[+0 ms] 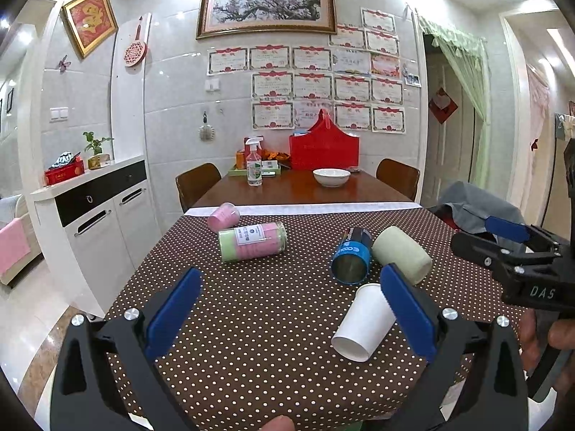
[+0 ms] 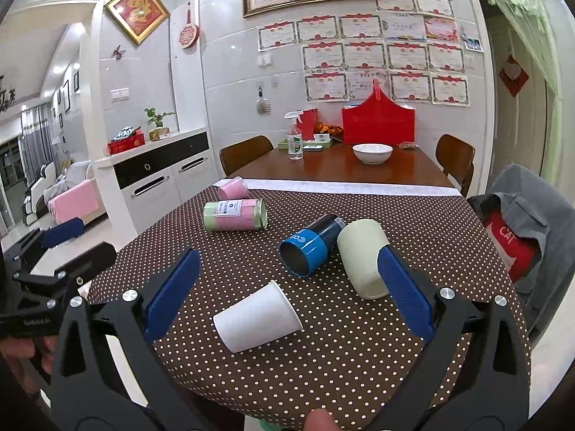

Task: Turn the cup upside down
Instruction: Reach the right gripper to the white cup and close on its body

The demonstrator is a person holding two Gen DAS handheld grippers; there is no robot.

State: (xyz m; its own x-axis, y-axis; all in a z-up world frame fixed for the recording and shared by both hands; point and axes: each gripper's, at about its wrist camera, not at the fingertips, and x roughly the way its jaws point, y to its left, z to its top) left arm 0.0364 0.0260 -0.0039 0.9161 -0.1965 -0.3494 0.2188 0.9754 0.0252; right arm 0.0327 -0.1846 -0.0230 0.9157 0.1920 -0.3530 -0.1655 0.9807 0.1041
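**Both claws wide apart, cups lying on their sides**

The left claw (image 1: 291,309) hangs released above the near edge of the worktop (image 1: 251,323), holding nothing; the right claw (image 2: 284,296) is likewise spread and empty. The task's cups all lie toppled on the dotted cloth. Nearest is the white paper cup (image 2: 257,318), on its side and just ahead of the right claw. Beyond it lie the blue metal cup (image 2: 309,246) and the pale green cup (image 2: 363,256), touching each other. Farther back rest a clear sleeve of stacked cups (image 2: 235,214) and a pink cup (image 2: 233,187).

The paper cup looks the likely first target, though that is a judgement. To do it well, approach with the pads straddling the cup's mid-wall, across its width, and close gently, since thin paper will probably crush. Lift clear of the cloth before rotating, turn until the mouth faces down, and lower it flat so the rim seats evenly. Keep clear of the blue metal cup, which could roll if nudged.
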